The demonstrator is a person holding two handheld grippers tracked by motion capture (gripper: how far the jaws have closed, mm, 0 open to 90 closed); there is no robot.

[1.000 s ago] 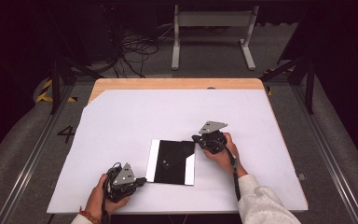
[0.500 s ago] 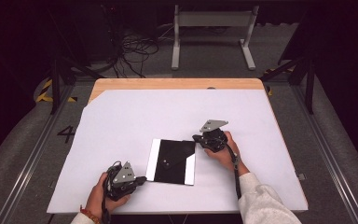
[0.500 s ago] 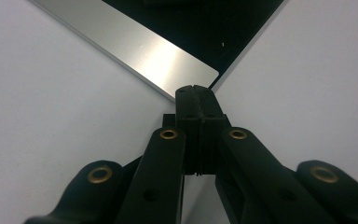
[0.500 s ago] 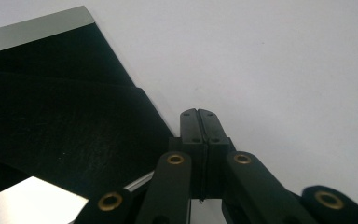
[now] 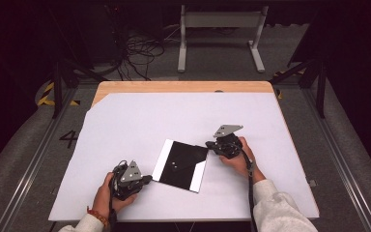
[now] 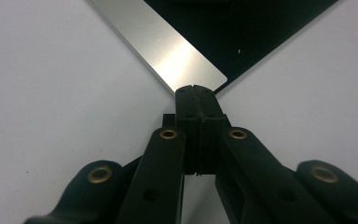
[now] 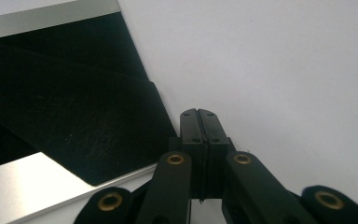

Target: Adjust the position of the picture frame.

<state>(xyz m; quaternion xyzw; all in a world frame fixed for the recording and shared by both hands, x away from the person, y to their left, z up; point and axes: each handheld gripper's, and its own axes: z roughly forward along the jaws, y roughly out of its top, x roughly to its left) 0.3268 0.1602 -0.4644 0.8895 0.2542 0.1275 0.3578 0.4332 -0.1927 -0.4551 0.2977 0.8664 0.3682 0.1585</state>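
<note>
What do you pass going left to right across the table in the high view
Left gripper → black folder with silver edges → right gripper, all on the white table cover.

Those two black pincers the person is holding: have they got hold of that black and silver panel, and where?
Nothing is held. The left gripper and the right gripper are both shut on nothing, each with its tips by a corner of the flat black and silver panel.

Overhead forward-down; two close views, shared sheet (image 5: 182, 164).
</note>
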